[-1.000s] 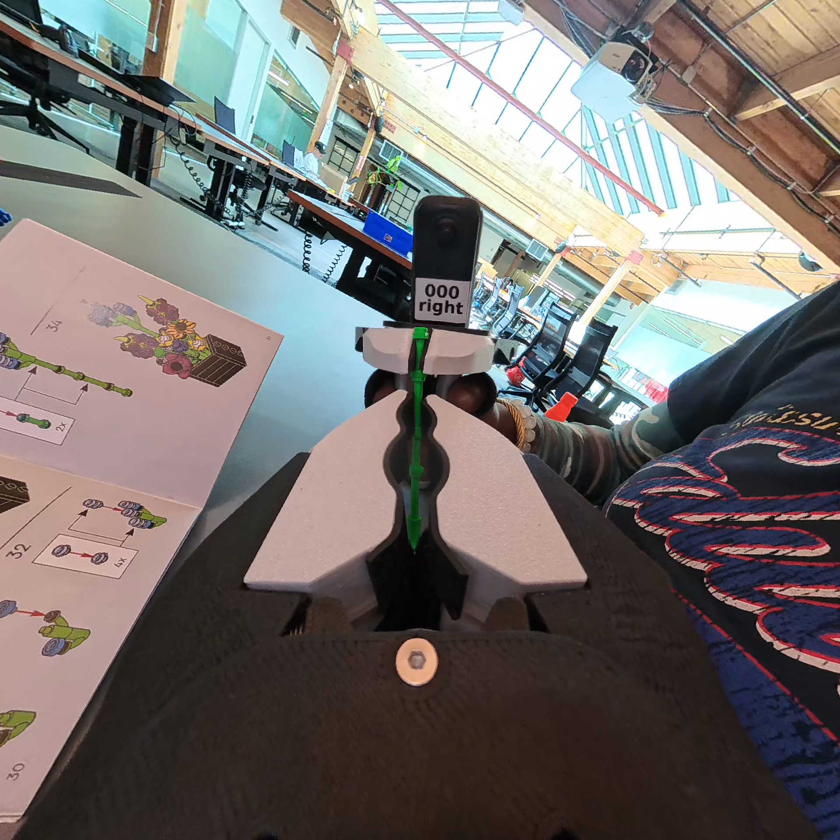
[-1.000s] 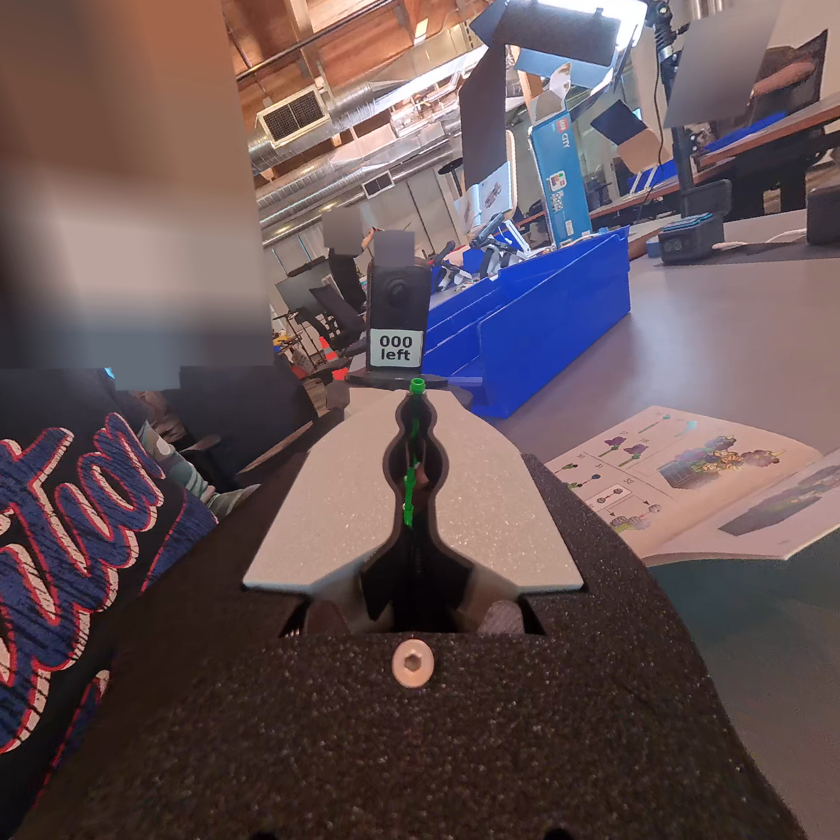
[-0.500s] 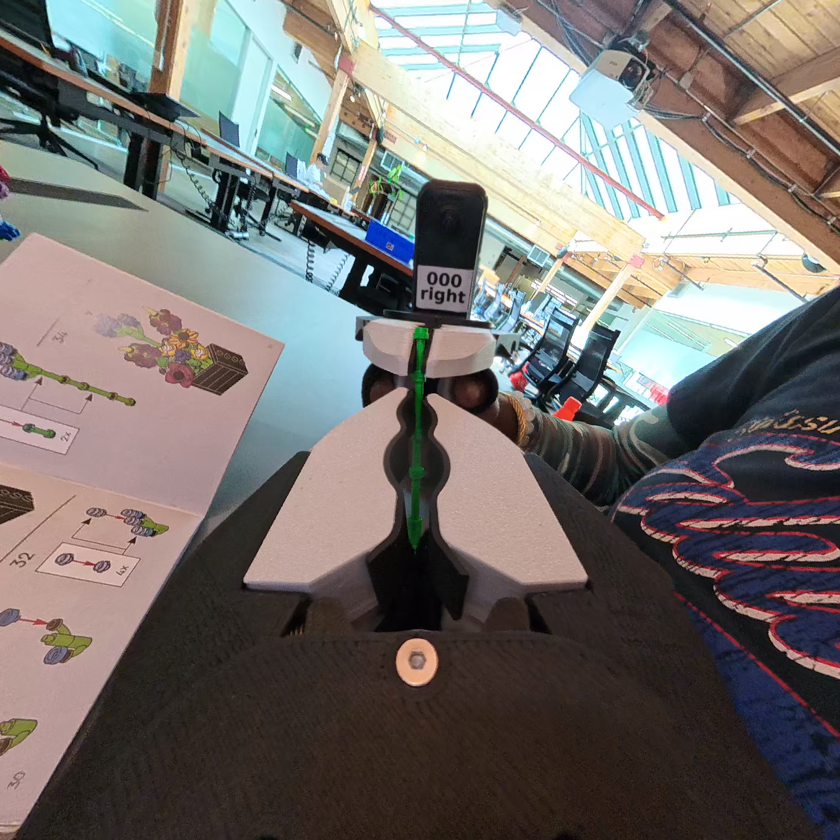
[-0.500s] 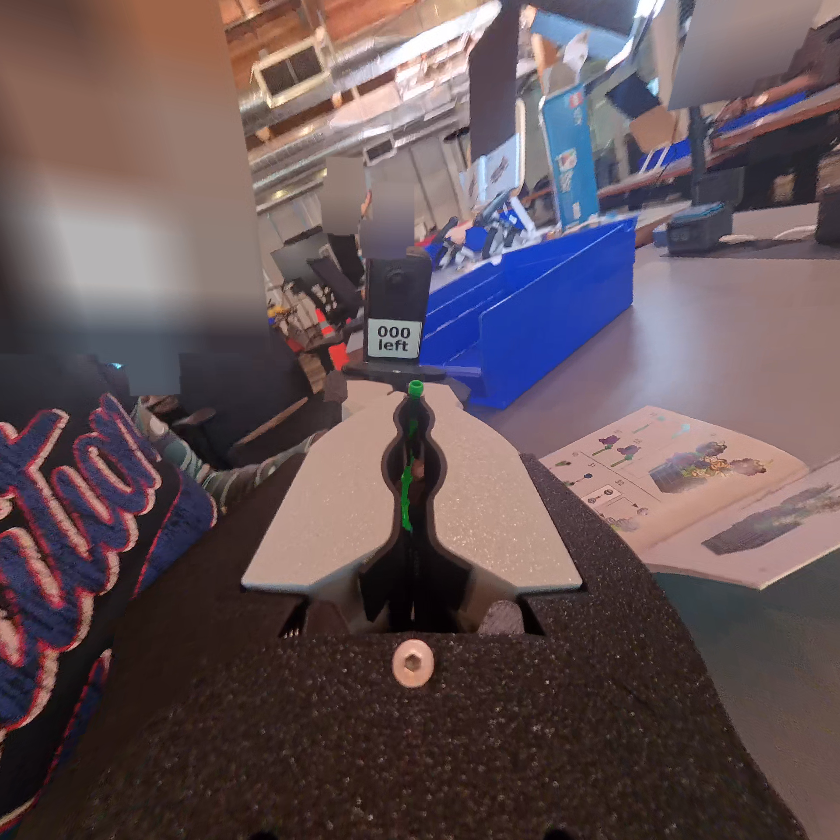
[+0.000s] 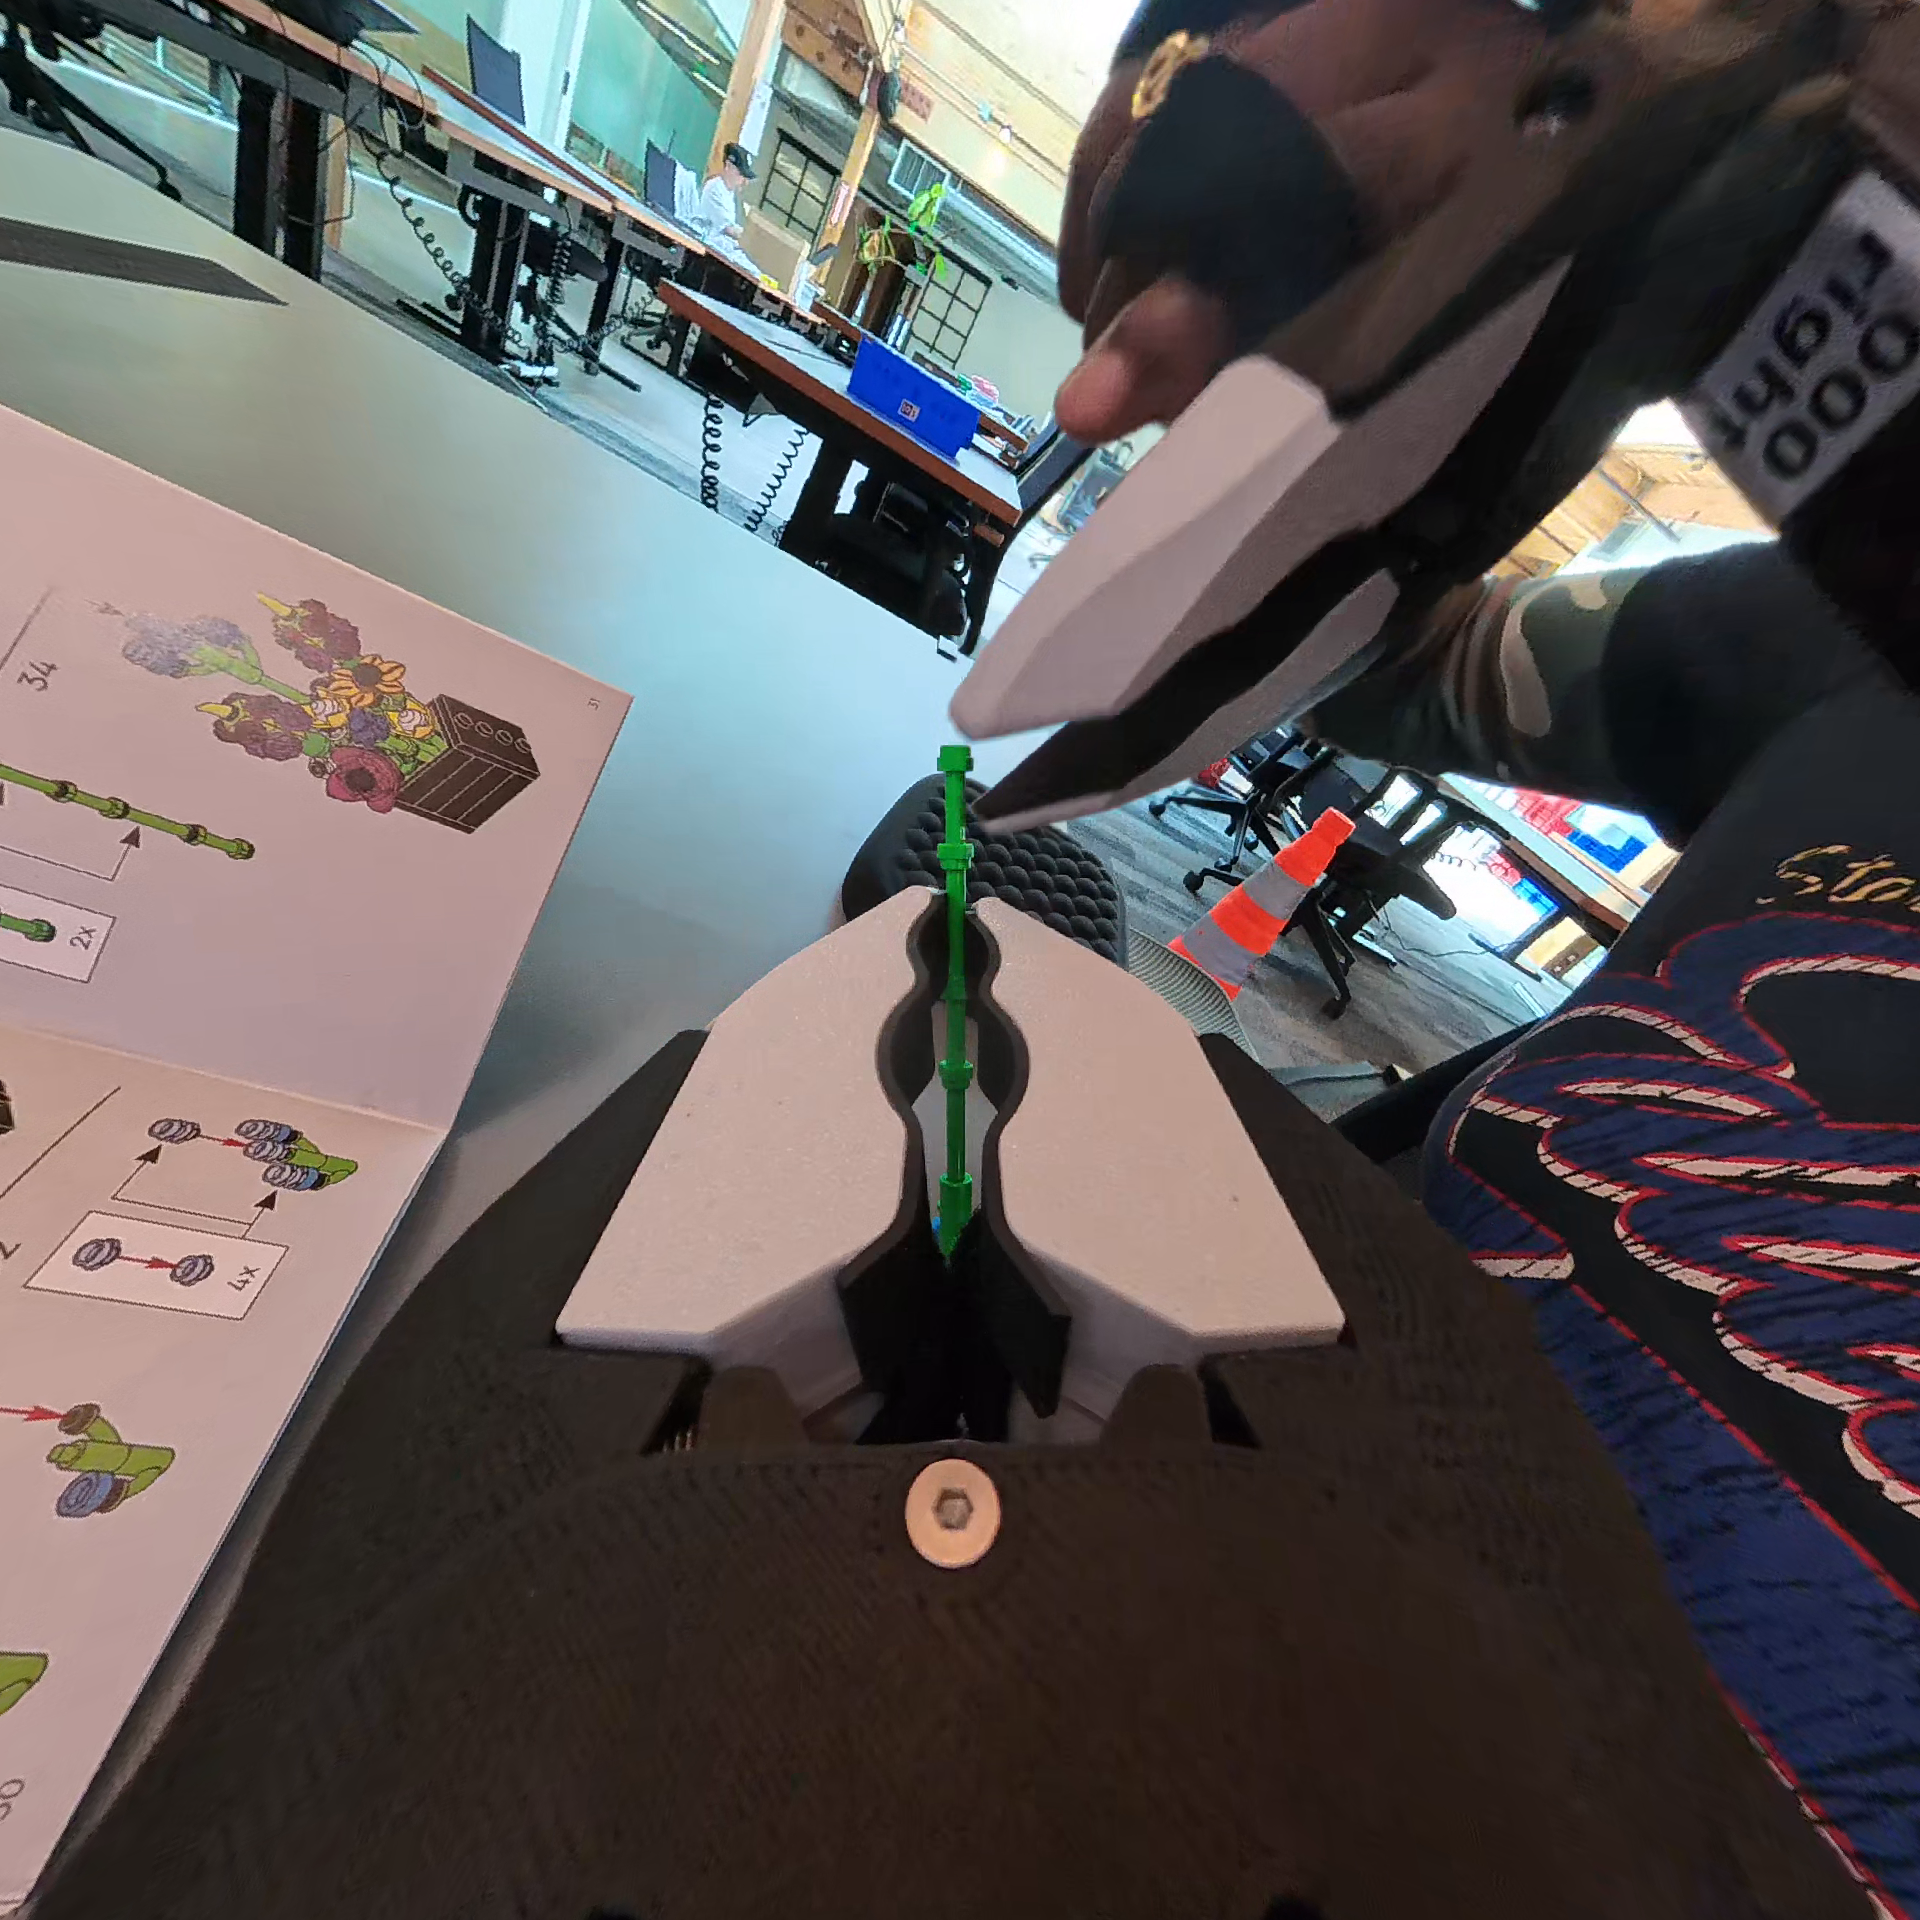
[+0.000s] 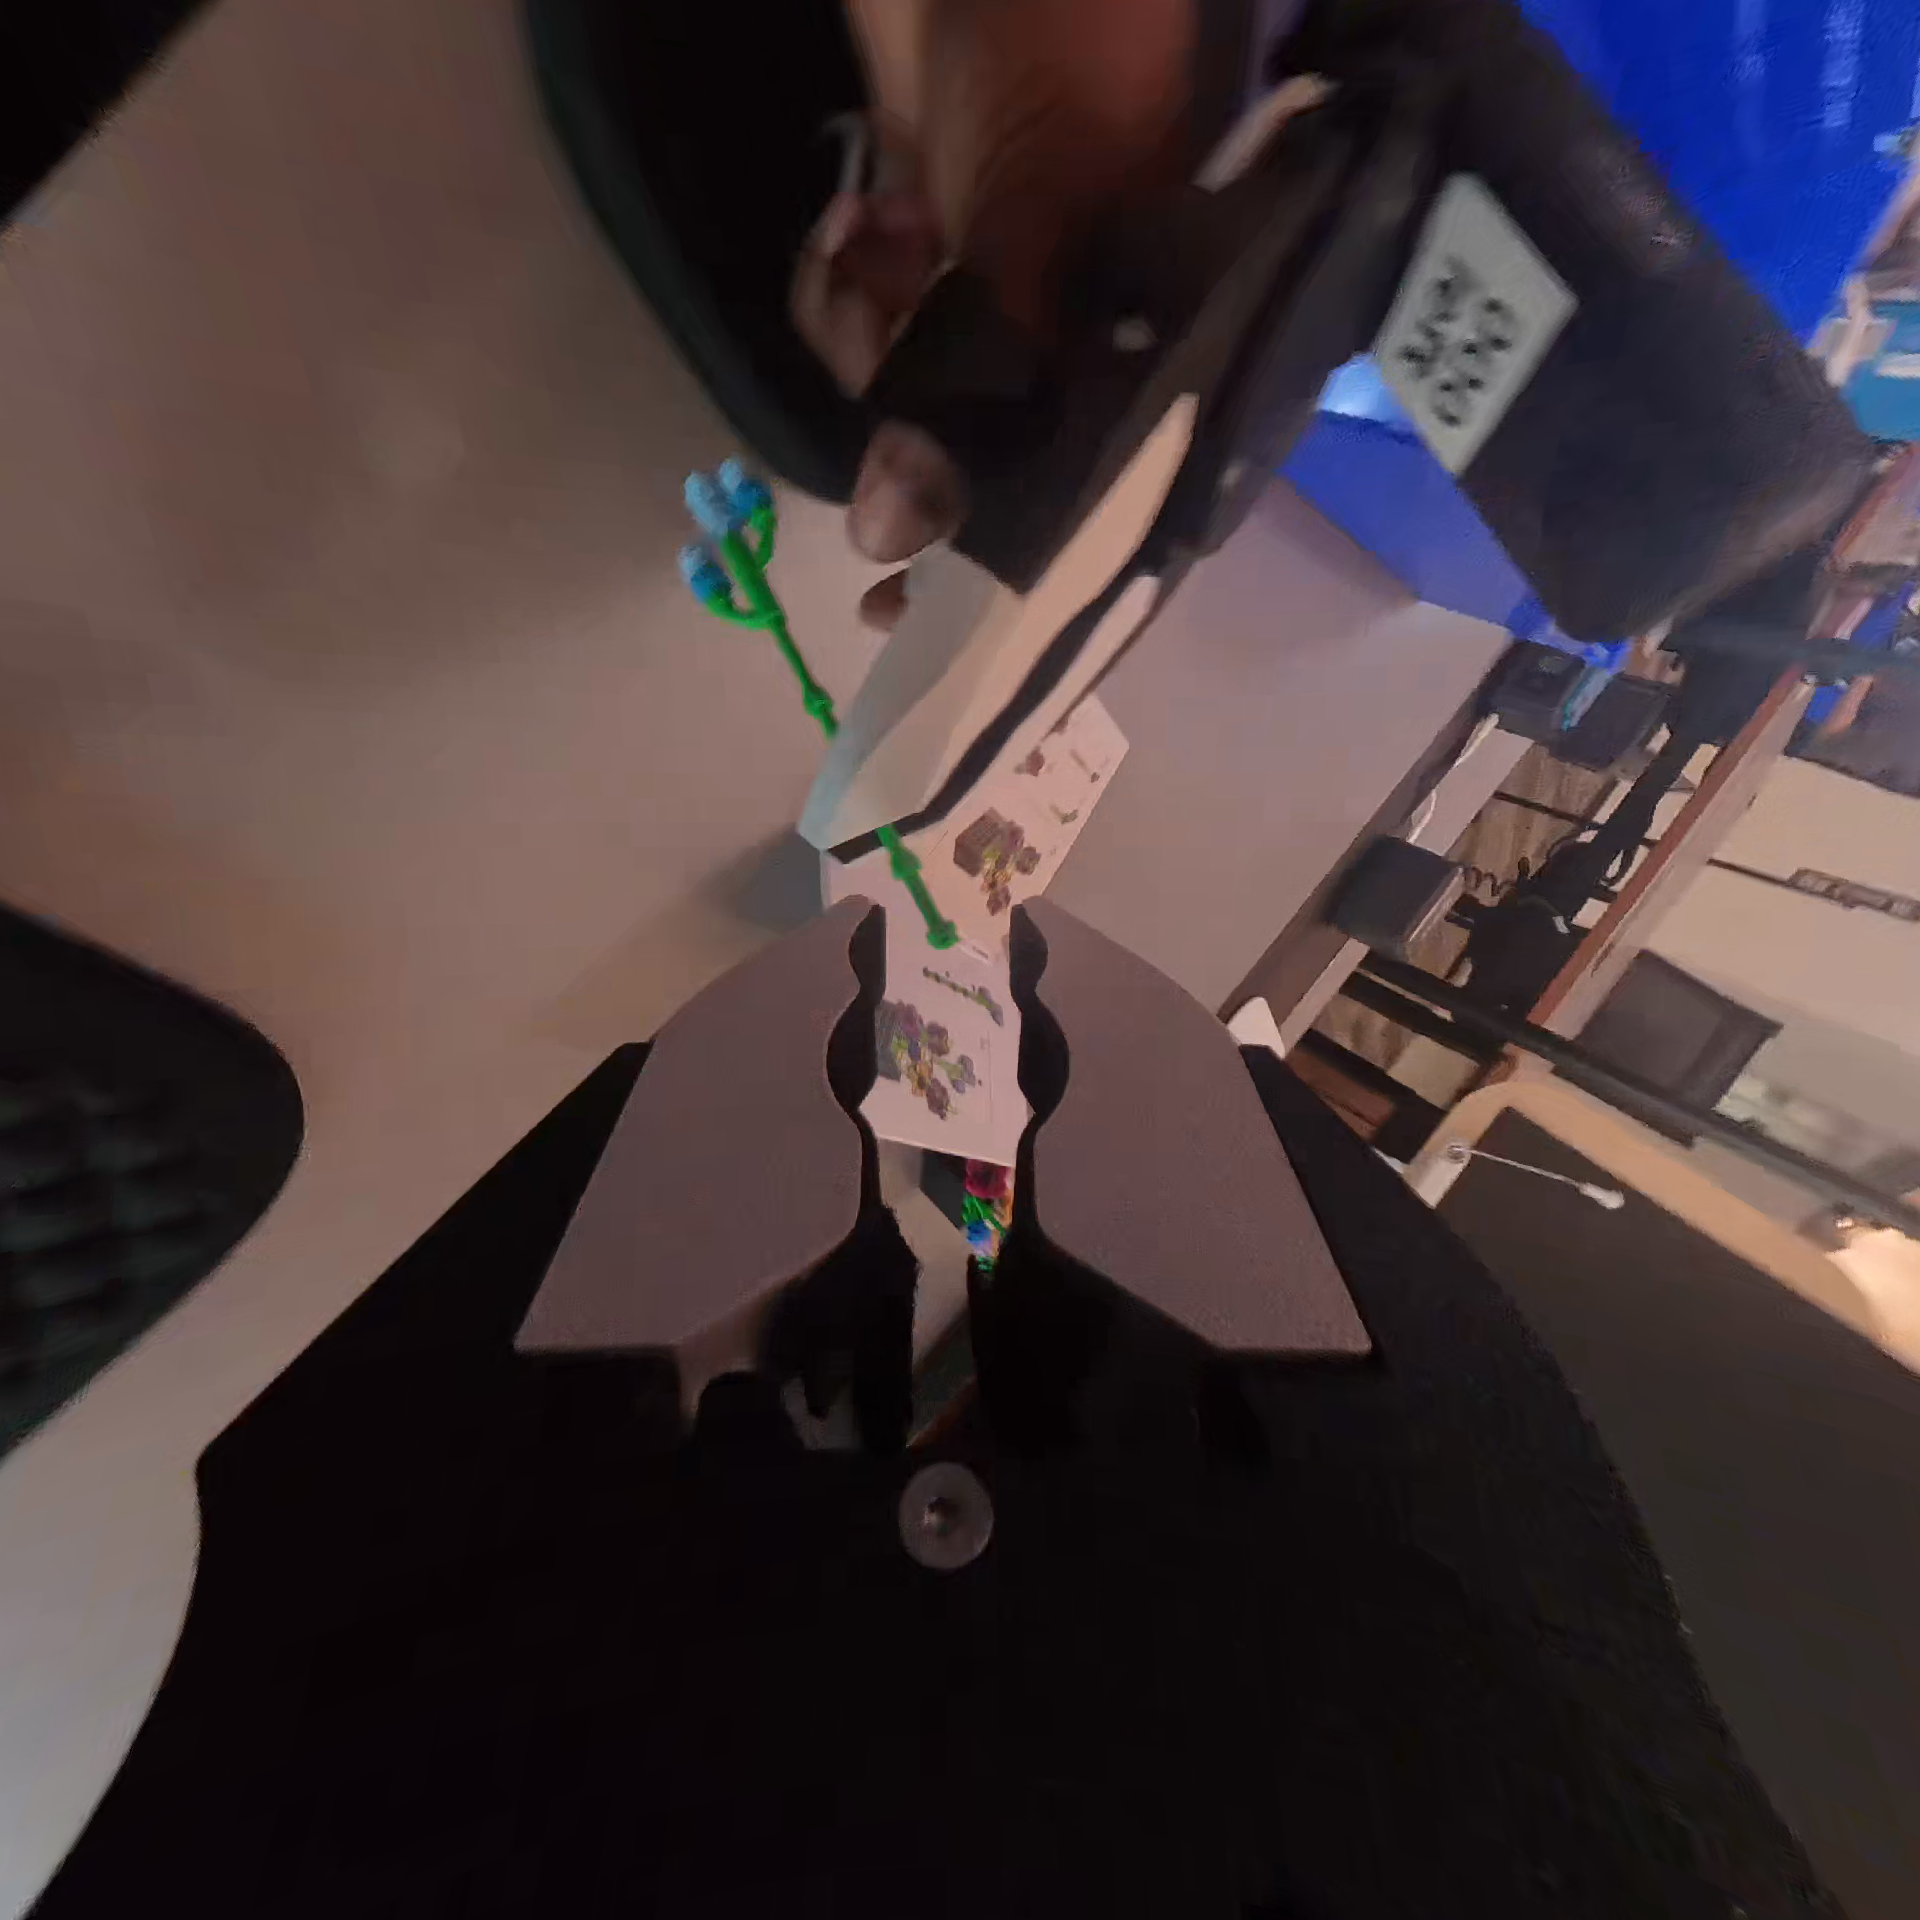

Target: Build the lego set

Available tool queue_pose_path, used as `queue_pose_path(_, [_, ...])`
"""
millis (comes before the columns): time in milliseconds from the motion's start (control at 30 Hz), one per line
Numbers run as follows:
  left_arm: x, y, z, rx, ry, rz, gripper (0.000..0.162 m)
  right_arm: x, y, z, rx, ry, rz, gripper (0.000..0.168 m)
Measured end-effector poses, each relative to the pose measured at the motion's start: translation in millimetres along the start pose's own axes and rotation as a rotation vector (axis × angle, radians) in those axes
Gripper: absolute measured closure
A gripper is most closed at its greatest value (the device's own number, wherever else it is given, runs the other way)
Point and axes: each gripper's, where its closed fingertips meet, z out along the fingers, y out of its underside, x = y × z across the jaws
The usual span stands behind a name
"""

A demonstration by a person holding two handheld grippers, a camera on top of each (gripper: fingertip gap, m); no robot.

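Fingers of the left gripper (image 5: 954,925) clamp a thin green knobbed stem (image 5: 954,997); the right gripper (image 6: 945,914) gapes, empty, near its free end. Only the right wrist view shows the stem's pale-blue buds (image 6: 717,530).

Daylight is pouring through tall windows (image 5: 613,94) onto long desks (image 5: 831,384) and office chairs (image 5: 1382,862). An orange cone (image 5: 1262,904) is standing on the carpet (image 5: 1382,997).

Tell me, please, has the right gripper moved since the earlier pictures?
Yes. In the left wrist view the right gripper has let go of the green stem and swung up and rightward, away from the booklet.
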Motion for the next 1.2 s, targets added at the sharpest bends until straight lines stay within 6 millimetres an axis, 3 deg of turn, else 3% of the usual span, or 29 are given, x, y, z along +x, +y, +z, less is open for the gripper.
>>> queue_pose_path(100, [0,0,0,-0.002,-0.002,0.003,0.161,-8,4,8,-0.102,-0.03,-0.13,0.147])
queue_pose_path(200, [0,2,2,-0.016,-0.01,0.015,0.16,-4,6,11,-0.165,0.023,-0.228,0.162])
queue_pose_path(333, [3,1,1,-0.01,0.022,0.01,0.158,-6,7,9,-0.176,0.042,-0.233,0.162])
queue_pose_path(433, [12,-12,-8,0.089,0.103,-0.002,0.117,-8,17,3,-0.166,0.049,-0.134,0.162])
queue_pose_path(533, [25,-43,-35,0.315,0.21,0.006,0.097,-11,31,-6,-0.091,0.074,0.112,0.163])
queue_pose_path(633, [27,-75,-71,0.588,0.196,0.082,0.09,-14,47,-18,0.084,0.142,0.525,0.163])
queue_pose_path(767, [24,-94,-103,0.823,0.106,0.17,0.088,-5,58,-37,0.574,0.242,1.223,0.163])
queue_pose_path(867, [15,-83,-81,0.694,0.006,0.2,0.096,3,54,-44,0.9,0.275,1.549,0.163])
queue_pose_path(1033, [10,-52,-33,0.412,-0.08,0.262,0.114,17,12,-30,1.168,0.174,1.715,0.163])
queue_pose_path(1200, [21,-51,-31,0.436,0.011,0.203,0.137,26,-24,-4,1.241,0.018,1.795,0.163])
